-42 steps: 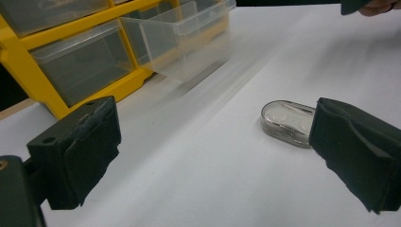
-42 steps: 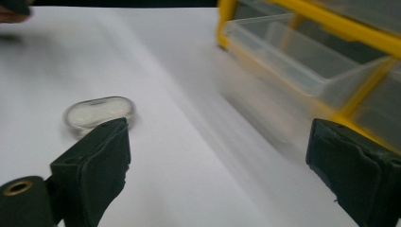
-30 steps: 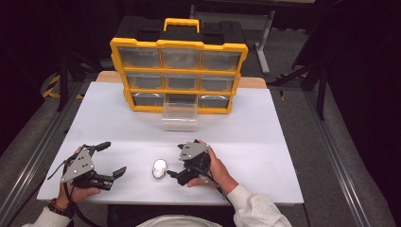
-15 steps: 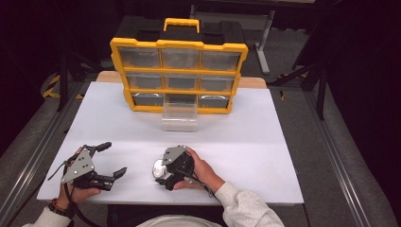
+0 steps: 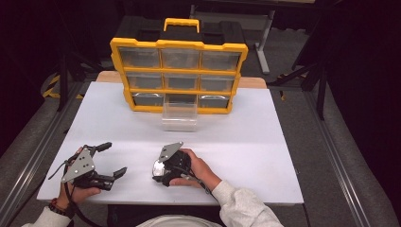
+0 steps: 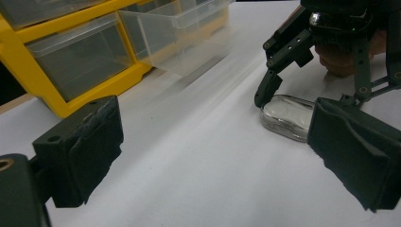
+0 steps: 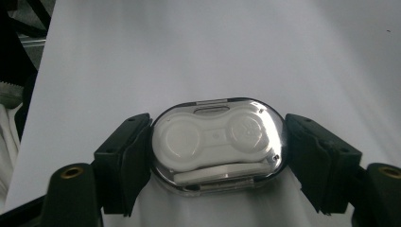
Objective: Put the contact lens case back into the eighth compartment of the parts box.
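white bench (image 5: pixel 246 142) under dim light. the right hand-held gripper (image 5: pixel 161 171) has just closed its jaws on a clear oval case (image 7: pixel 218 144) holding a white two-cup insert, flat on the bench. the left hand-held gripper (image 5: pixel 111 161) rests nearby, jaws wide, empty. beyond both, an empty clear drawer (image 5: pixel 179 116) lies before a yellow drawer organizer (image 5: pixel 178 75).

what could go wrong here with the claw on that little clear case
The right claw pinches the contact lens case only by its rounded ends, so the smooth shell might squirt out when lifted. It may also be tricky to land it in the pulled-out clear drawer without nudging that drawer.
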Demonstrator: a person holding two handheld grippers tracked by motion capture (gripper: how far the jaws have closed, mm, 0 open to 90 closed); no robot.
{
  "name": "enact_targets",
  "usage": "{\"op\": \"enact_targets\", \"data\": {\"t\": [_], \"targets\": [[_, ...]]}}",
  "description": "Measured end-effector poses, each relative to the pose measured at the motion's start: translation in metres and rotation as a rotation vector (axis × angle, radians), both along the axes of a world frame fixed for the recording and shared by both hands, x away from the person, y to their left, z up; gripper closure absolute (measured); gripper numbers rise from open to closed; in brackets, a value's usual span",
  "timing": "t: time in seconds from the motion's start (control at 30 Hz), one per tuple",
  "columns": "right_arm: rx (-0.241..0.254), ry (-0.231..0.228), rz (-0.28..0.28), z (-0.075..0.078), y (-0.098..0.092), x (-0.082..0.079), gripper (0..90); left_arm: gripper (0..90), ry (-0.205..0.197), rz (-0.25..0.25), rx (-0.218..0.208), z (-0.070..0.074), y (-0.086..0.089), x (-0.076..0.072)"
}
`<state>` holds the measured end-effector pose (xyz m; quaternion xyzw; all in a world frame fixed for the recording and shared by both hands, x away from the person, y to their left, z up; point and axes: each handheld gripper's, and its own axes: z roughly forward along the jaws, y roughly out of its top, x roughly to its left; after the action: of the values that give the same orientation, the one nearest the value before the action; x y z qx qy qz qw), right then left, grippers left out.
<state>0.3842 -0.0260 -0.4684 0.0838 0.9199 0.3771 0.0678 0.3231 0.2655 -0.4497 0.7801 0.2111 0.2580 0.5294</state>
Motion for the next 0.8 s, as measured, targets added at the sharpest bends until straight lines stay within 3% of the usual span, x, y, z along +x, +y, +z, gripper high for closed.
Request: {"op": "enact_targets", "data": {"t": [0.23,0.6,0.8], "targets": [[-0.006,-0.037,-0.001,0.002,0.0,-0.003,27.4,5.5,0.004,0.005,-0.002,-0.001,0.0,0.0],[0.05,-0.103,-0.042,0.017,-0.012,-0.006,27.4,5.6,0.004,0.01,-0.004,-0.001,0.002,-0.001],[0.056,-0.141,-0.054,0.021,-0.016,-0.008,27.4,5.7,0.005,0.007,0.003,-0.001,0.002,-0.001]]}}
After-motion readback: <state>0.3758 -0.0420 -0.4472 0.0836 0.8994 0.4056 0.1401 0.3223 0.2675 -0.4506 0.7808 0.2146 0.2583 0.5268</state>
